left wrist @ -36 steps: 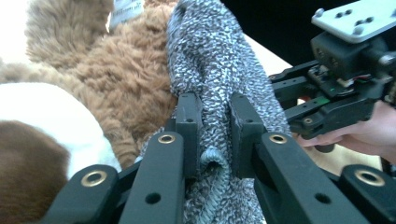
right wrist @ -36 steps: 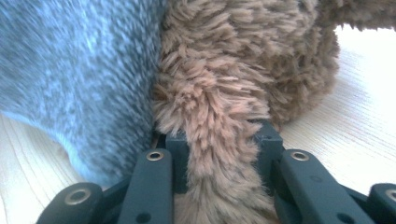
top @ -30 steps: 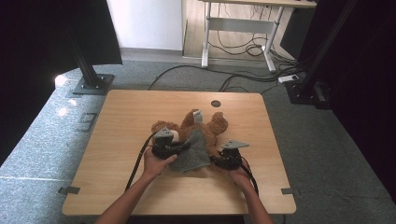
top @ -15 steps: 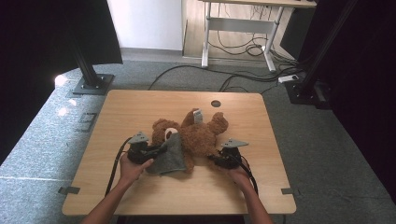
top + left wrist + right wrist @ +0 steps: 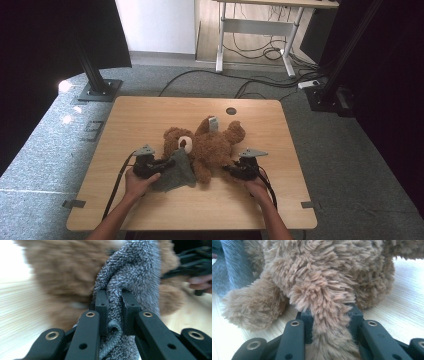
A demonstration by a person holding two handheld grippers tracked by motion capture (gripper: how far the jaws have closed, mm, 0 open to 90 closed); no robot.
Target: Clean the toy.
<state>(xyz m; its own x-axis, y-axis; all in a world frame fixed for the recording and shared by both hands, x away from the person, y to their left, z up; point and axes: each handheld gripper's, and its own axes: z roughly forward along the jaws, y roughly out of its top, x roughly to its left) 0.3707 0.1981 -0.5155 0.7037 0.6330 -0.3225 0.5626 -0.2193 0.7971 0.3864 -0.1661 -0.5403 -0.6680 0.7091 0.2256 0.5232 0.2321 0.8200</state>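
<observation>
Wood-top table (image 5: 150,120) on grey carpet, cables behind. L gripper (image 5: 111,305) pinching grey cloth (image 5: 175,172); R gripper (image 5: 329,315) clamped on teddy bear (image 5: 210,145) limb.

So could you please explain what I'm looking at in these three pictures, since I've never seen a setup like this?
A person sits at a light wooden table, holding a black two-jaw gripper in each hand. One picture comes from a fixed camera above; the other two come from cameras riding on the grippers. A fluffy brown teddy bear lies on the table. The left gripper is clamped on a grey knitted cloth lying against the bear. The right gripper pinches one furry part of the bear.
</observation>
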